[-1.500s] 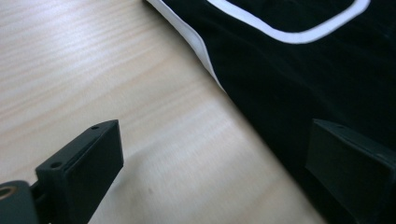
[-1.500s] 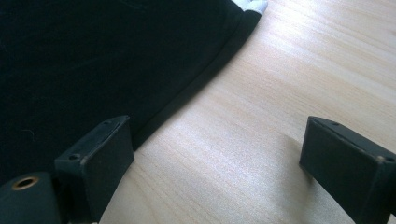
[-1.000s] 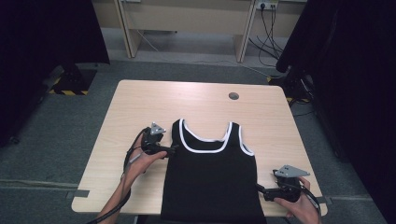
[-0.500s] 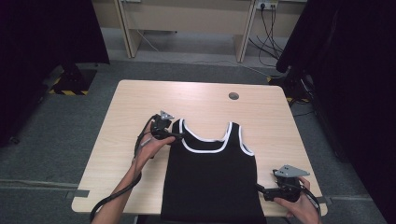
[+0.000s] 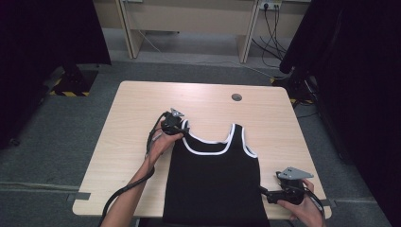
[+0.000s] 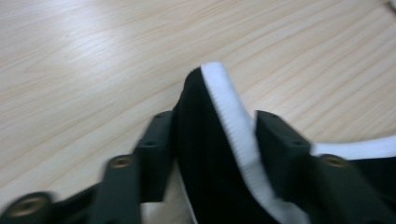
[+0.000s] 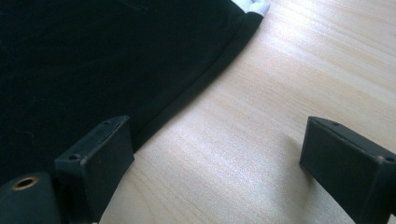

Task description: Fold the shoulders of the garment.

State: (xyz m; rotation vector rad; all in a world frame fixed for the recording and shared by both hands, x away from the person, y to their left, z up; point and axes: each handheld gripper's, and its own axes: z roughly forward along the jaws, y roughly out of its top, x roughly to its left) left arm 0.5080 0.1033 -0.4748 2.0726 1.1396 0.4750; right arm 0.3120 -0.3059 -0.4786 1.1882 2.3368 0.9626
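Two grippers work a black tank top (image 5: 215, 184) flat on the table (image 5: 137, 118). Left gripper (image 6: 212, 140) pinches its strap; right gripper (image 7: 219, 154) gapes empty beside its side seam. Likely next: grab that seam.

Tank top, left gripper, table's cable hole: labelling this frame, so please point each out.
tank top (image 5: 213, 184): high view, chest panel.
left gripper (image 5: 182, 126): high view, jaws at the shoulder strap.
cable hole (image 5: 236, 97): high view, its middle.

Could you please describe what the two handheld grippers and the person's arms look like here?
Both the left gripper and the right gripper are black, each with two blocky jaws fixed by brass-coloured screws. A grey three-cornered plate tops each one, and a black cable trails from each. The forearms are bare, with no sleeves in view.
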